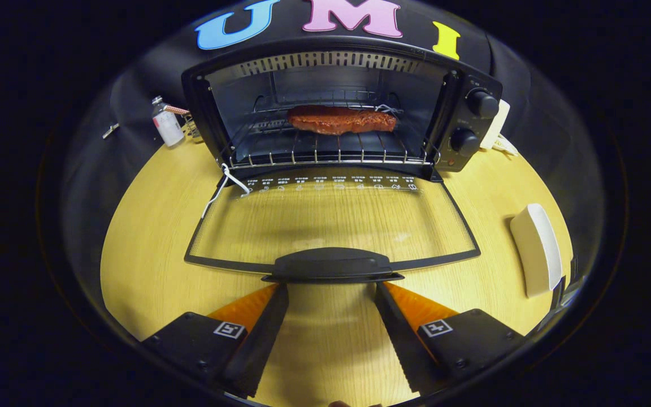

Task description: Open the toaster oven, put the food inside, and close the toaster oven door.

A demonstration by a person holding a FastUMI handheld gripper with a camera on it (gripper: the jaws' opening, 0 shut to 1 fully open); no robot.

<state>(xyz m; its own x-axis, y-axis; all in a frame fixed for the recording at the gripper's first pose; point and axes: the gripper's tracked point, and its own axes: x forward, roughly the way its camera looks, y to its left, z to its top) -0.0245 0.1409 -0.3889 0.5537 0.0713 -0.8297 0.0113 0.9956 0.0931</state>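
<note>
The toaster oven [337,107] stands on the pale woodgrain worktop [150,237], glass door [331,220] folded flat. A glossy reddish-brown slab of food [339,119] lies on its wire rack. The gripper [331,289] fingers spread wide just behind the door's moulded handle [332,264].

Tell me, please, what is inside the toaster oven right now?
A reddish slab of food lies on the wire rack in the toaster oven; beneath the rack is unclear. The gripper is open at the door handle.
</note>
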